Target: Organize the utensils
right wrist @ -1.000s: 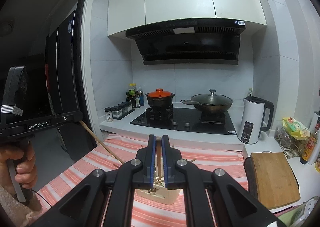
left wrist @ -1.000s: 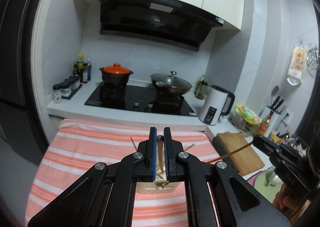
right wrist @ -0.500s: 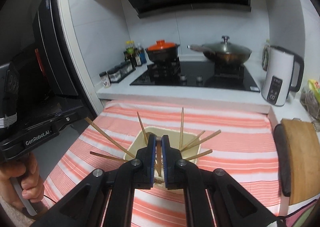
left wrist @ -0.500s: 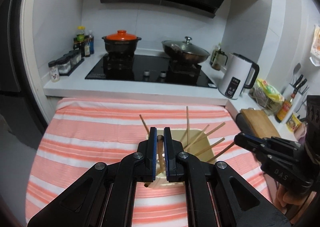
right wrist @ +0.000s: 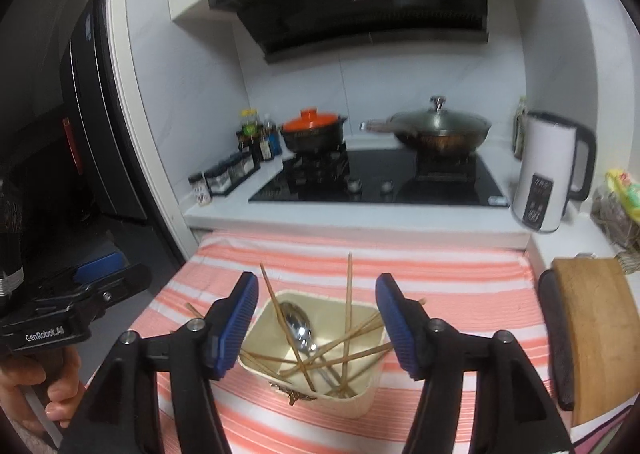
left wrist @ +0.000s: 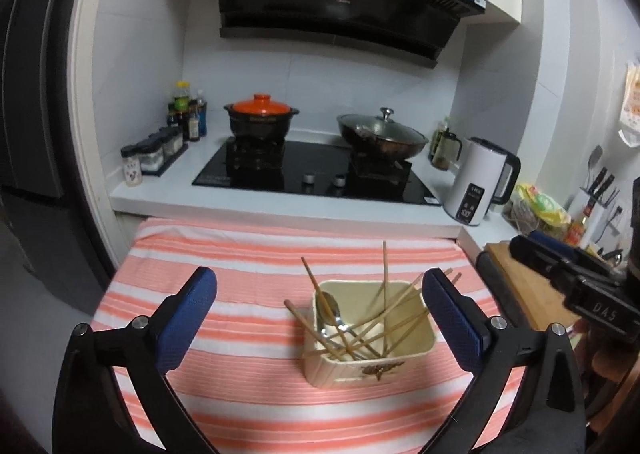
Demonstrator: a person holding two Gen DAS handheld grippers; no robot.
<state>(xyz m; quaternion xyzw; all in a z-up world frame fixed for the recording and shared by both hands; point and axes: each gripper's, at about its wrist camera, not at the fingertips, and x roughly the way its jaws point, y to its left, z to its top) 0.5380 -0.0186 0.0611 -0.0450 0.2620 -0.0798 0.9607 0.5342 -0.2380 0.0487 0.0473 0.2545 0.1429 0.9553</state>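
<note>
The left gripper (left wrist: 319,296) is being held wide open above the striped cloth (left wrist: 240,254), its jaws having just been opening, and nothing is being gripped between its blue pads (left wrist: 188,318). The cream utensil holder (left wrist: 368,368) is being seen just beyond and to the right of centre between those pads, standing apart from both of them on the cloth-covered desk (left wrist: 476,232).

The right gripper (right wrist: 312,308) is likewise being held open, less widely, its jaws having just been opening too. Its pads (right wrist: 236,318) are being held on either side of the utensil holder (right wrist: 360,400), above the rim, with no utensil being pinched between them.

Inside the holder, the wooden chopsticks (right wrist: 349,294) are being seen leaning in all directions, several poking up over the rim, and two metal spoons (right wrist: 298,324) are lying among them with bowls upward against the back wall. In the left wrist view the same chopsticks (left wrist: 385,274) and spoons (left wrist: 332,312) are being seen.

The person's hand (right wrist: 28,390) is being seen wrapped round the left gripper's handle at the lower left edge of the right wrist view.
</note>
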